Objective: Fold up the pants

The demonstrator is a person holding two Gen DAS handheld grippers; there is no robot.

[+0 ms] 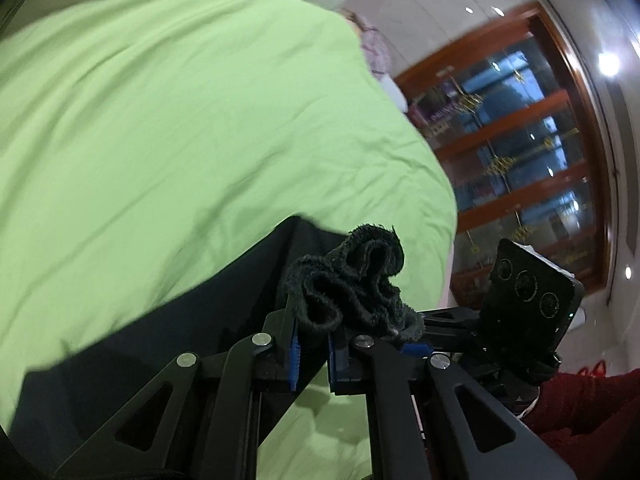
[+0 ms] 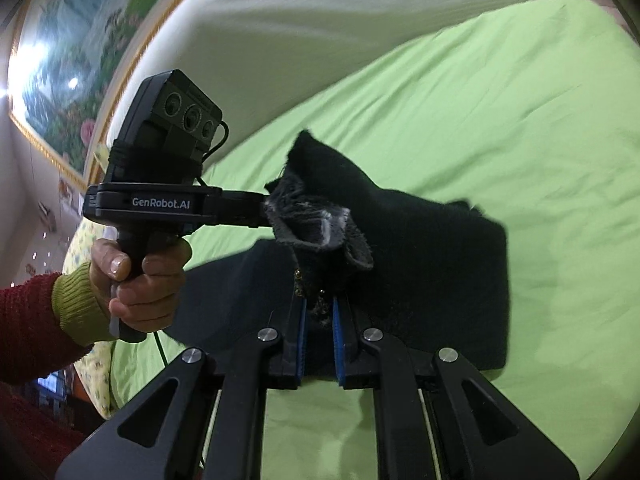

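Observation:
Black pants point(image 2: 436, 264) hang over a green bed sheet point(image 2: 500, 112), held up at one bunched end by both grippers. My left gripper point(image 1: 314, 344) is shut on a bunched, fuzzy-lined edge of the pants point(image 1: 352, 280); the rest trails down to the left point(image 1: 168, 344). My right gripper point(image 2: 320, 340) is shut on the same bunched end next to it. In the right wrist view the left gripper point(image 2: 268, 208) comes in from the left, its tips buried in the cloth. In the left wrist view the right gripper's body point(image 1: 528, 296) sits close on the right.
The green sheet point(image 1: 180, 120) covers the bed below. A white headboard point(image 2: 320, 20) and a framed painting point(image 2: 72, 60) are behind. A wooden glass cabinet point(image 1: 520, 140) stands past the bed's edge. A yellow patterned pillow point(image 2: 92, 360) lies at the left.

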